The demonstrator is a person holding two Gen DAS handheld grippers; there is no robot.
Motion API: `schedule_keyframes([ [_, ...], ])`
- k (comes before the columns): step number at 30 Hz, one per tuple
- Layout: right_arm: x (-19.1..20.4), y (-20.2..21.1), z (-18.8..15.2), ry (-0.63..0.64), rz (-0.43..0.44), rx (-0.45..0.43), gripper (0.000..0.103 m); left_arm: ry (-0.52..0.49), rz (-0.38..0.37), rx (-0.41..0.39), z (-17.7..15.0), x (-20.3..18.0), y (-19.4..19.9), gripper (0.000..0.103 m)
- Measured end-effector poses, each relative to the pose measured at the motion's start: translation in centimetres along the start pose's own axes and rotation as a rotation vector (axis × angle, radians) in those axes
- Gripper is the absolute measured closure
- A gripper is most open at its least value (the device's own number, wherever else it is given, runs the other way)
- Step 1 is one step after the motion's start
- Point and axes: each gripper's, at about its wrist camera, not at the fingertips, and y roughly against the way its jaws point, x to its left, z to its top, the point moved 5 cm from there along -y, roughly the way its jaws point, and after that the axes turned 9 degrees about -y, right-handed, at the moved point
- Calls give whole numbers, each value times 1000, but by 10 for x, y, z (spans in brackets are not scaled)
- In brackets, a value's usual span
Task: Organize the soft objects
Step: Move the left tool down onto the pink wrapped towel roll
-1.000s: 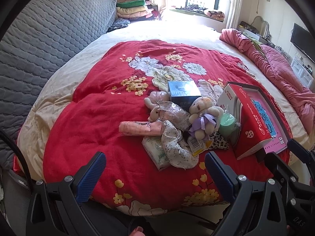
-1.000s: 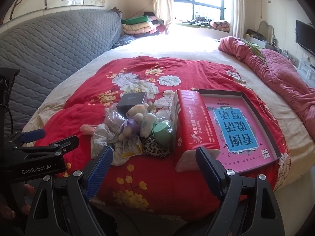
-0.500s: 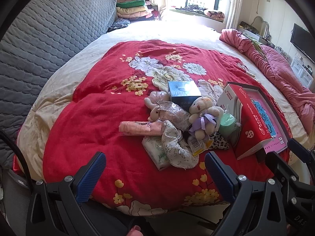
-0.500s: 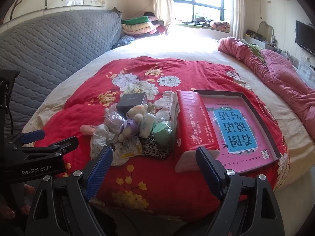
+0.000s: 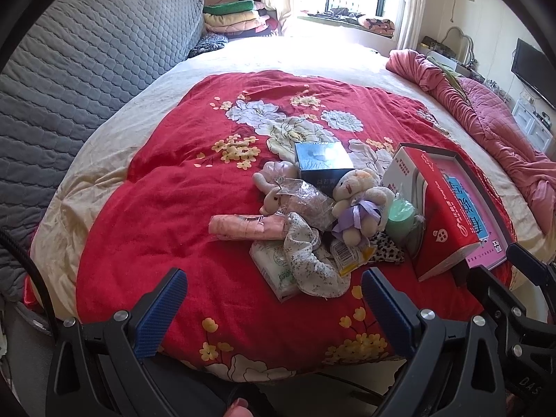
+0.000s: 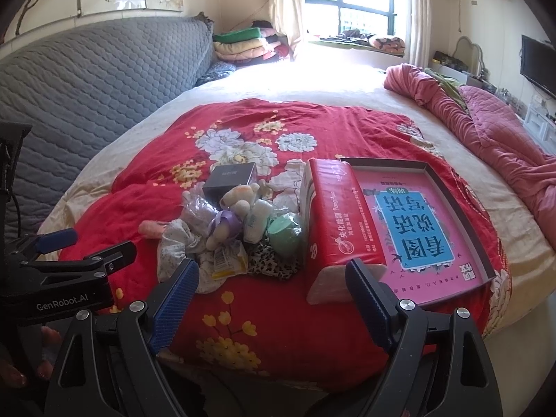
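A heap of small soft things lies on the red floral blanket: a cream teddy bear with a purple bow, a pink rolled cloth, a floral fabric piece, a tissue pack, a bagged plush, a mint green item. A red tissue package leans on the pink box tray. My left gripper hangs open before the heap. My right gripper is open too, with nothing between its fingers.
A dark blue box sits behind the bear. The grey quilted headboard runs along the left. A pink rumpled quilt lies at the right edge of the bed. Folded blankets are stacked by the window.
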Motion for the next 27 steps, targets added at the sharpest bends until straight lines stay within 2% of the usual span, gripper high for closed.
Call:
schedule_keyframes([
  [12, 2, -7, 1, 0, 8, 0, 16, 46, -24, 1, -5, 15, -5, 2],
  [20, 11, -25, 1, 25, 7, 31, 16, 107, -38, 3, -8, 48, -19, 2],
  [27, 25, -42, 12, 67, 21, 33, 16, 178, -92, 35, -9, 73, -43, 2],
])
